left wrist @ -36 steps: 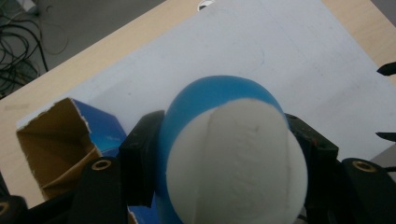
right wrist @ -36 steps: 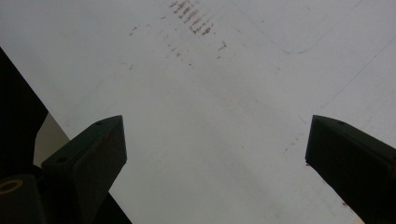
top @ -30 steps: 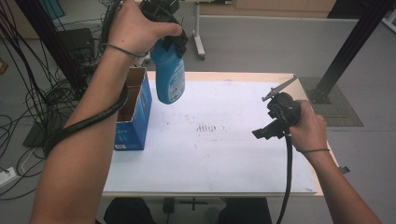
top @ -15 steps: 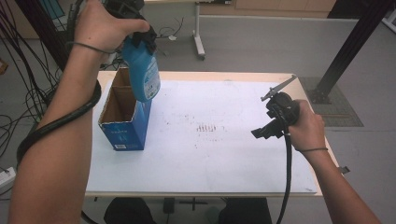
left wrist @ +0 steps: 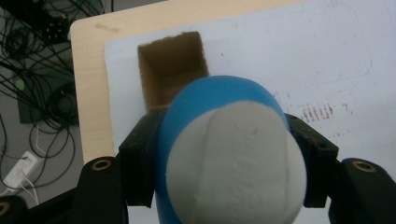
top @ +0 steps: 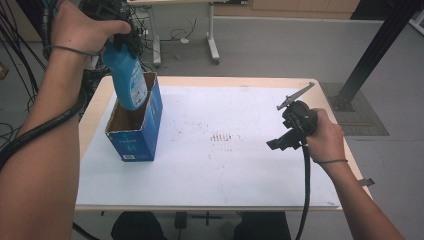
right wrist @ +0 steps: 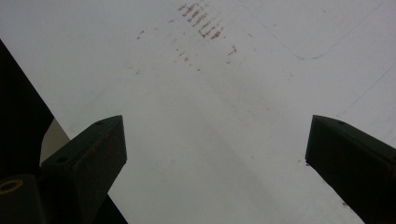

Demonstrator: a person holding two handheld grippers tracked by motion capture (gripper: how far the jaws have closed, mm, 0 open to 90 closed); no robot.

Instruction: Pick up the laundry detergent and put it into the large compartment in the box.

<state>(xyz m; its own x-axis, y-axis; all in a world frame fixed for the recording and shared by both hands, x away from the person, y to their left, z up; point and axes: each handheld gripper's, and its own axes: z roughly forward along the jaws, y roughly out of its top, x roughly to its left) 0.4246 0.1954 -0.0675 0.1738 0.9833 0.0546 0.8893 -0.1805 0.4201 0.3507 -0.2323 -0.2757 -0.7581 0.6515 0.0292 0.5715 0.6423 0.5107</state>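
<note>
left tool (top: 120, 37) clamps a blue bottle (top: 127, 77) above the open box (top: 135, 132) on the white-topped table (top: 240, 175), right tool (right wrist: 215, 154) apart

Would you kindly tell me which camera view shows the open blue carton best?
The high view: the carton stands whole, blue sides and open top visible, the bottle hanging over it. The left gripper view looks down into its brown inside, partly hidden by the bottle.

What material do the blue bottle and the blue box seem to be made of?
The blue bottle looks like smooth, slightly glossy plastic: rounded moulded body with a white base. The blue box looks like cardboard: brown raw inside walls, matte printed outside, thin cut edges at the open top.
</note>
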